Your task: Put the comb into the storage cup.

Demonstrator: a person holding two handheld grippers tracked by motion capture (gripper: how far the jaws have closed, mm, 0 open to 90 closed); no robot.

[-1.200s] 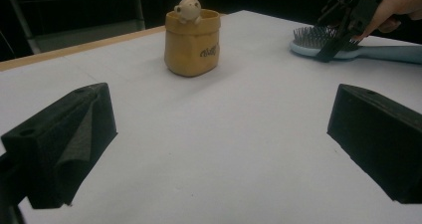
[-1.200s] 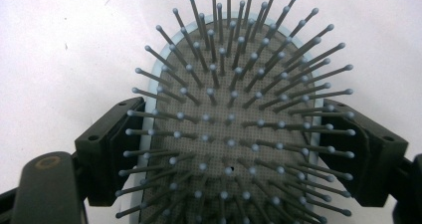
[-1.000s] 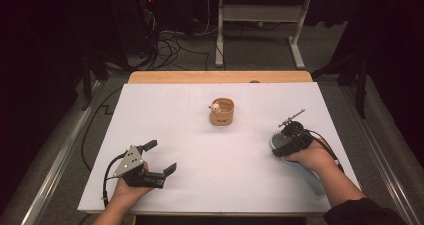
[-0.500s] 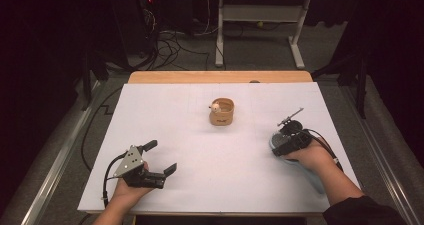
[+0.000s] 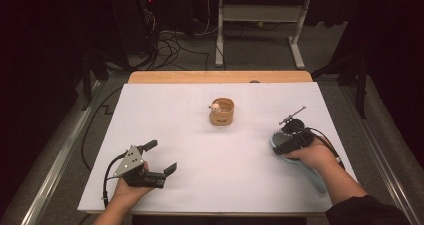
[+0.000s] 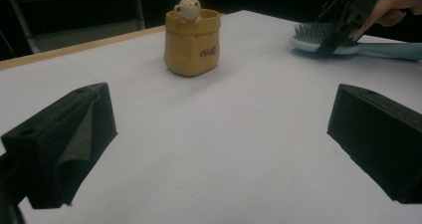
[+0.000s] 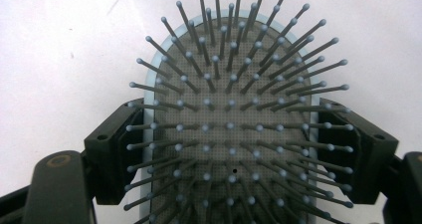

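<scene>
The right gripper (image 7: 234,149) has its jaws clamped on the head of the hairbrush (image 7: 234,104) – the brush lies on the table (image 5: 200,135) at near right, not yet lifted. The left gripper (image 5: 159,157), jaws apart and empty, waits near left; the bear cup (image 5: 221,111) stands centre, untouched.

The high view is lit unevenly: the white table (image 5: 220,185) is bright, almost washed out, while the floor and room around it sink into near black. Shadows on the sheet are faint and short, lying close under each gripper. In the left gripper view the two near jaws are soft and out of focus, and the yellow pot (image 6: 191,42) beyond them is only slightly sharper. In the right gripper view the hairbrush (image 7: 234,134) between the jaws is crisp, with bristles splaying outward toward the edges.
</scene>
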